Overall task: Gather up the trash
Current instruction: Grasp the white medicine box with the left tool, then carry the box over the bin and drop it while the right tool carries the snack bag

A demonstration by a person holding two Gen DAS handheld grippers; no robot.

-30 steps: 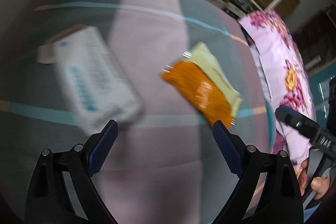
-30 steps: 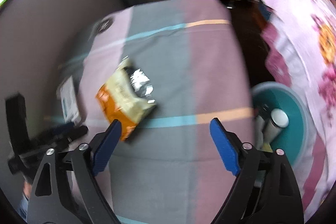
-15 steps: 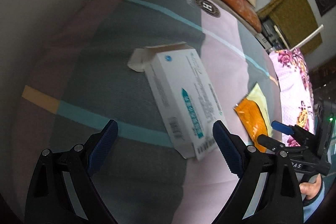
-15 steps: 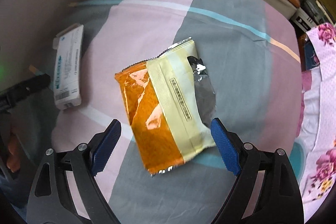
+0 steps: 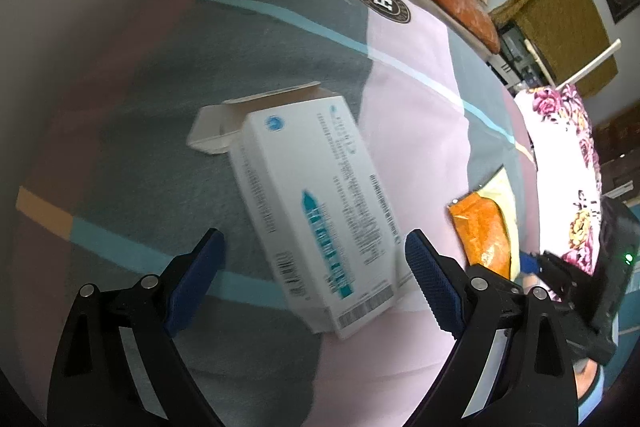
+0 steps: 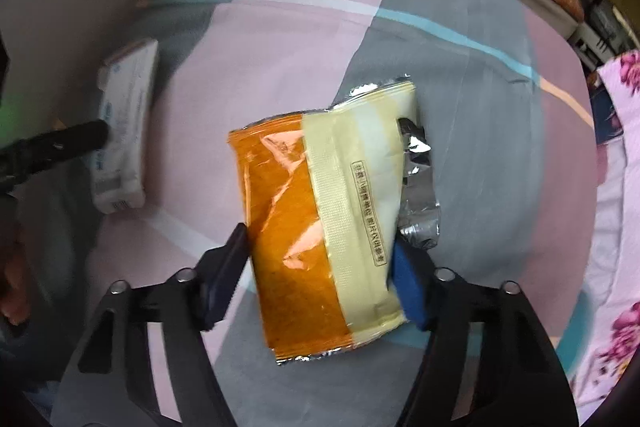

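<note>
Striped bedsheet (image 6: 500, 131) spread underneath, wrapper (image 6: 320, 227) lain flat and just closed on by the right gripper (image 6: 320, 267) (pads at both edges), box (image 5: 316, 203) framed by the wide-open left gripper (image 5: 316, 283).

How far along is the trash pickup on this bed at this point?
Nothing looks collected yet. The right tool has just been closing around the orange and cream snack wrapper, its pads at the wrapper's two edges, with the wrapper lying on the striped bedspread. The left tool is open over the white carton, not touching it. Both pieces remain to be lifted and binned.
</note>
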